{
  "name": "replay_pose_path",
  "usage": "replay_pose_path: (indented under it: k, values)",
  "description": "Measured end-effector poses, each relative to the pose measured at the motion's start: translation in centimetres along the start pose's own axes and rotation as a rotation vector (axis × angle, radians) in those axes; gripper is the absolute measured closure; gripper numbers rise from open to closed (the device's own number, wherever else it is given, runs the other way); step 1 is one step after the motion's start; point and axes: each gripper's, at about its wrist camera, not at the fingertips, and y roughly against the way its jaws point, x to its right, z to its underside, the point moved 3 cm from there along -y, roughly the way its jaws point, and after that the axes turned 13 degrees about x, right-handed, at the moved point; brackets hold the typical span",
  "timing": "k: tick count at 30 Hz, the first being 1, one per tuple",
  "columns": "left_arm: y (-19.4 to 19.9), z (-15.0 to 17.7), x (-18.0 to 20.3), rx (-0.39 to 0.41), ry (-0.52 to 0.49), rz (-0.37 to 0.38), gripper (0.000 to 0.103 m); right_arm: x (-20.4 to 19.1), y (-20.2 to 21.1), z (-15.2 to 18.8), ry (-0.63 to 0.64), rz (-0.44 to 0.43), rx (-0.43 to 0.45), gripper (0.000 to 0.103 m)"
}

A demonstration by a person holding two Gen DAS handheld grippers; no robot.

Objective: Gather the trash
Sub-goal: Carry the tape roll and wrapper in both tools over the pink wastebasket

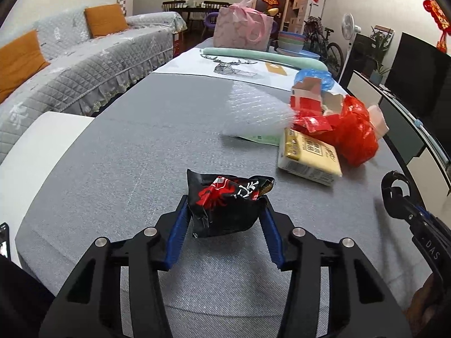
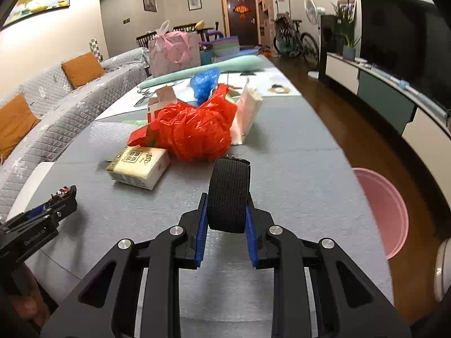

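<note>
With each tool already closed on a piece of trash, the collecting looks under way but far from finished: the left tool (image 1: 225, 217) pinches a crumpled black wrapper (image 1: 225, 205) between its blue pads, and the right tool (image 2: 227, 219) clamps a black ribbed strap (image 2: 229, 194), both held just above the grey counter (image 1: 126, 155). Neither piece has reached a bin; the likeliest one, a pink bucket (image 2: 386, 211), stands on the floor beside the counter's right edge, so I judge the next step to be carrying both loads over to it. Further out, much is left on the counter: a tissue pack (image 2: 139, 166), a red bag (image 2: 194, 132) heaped among opened cartons (image 1: 307, 95), a blue bag (image 2: 204, 80) behind it, and a sheet of bubble wrap (image 1: 253, 109). At the far end sit a pink gift bag (image 1: 242, 28), a green roll (image 1: 265, 56) and stacked bowls (image 1: 291, 40), which may not be trash at all. Several things are hard to settle: the bucket's inside is cut off by the counter edge, so whether anything is in it cannot be told; what lies inside or under the red bag is hidden; the wrapper may be empty or full; the strap's lower end is masked by the pads; and the print on the tissue pack is too small to read.
</note>
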Motion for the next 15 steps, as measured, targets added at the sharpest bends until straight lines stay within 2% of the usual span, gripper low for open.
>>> replay_pose_path:
  k: [15]
  values:
    - [2.8, 0.1, 2.8, 0.087, -0.047, 0.091, 0.055, 2.7, 3.7, -0.7, 0.012, 0.049, 0.091, 0.079]
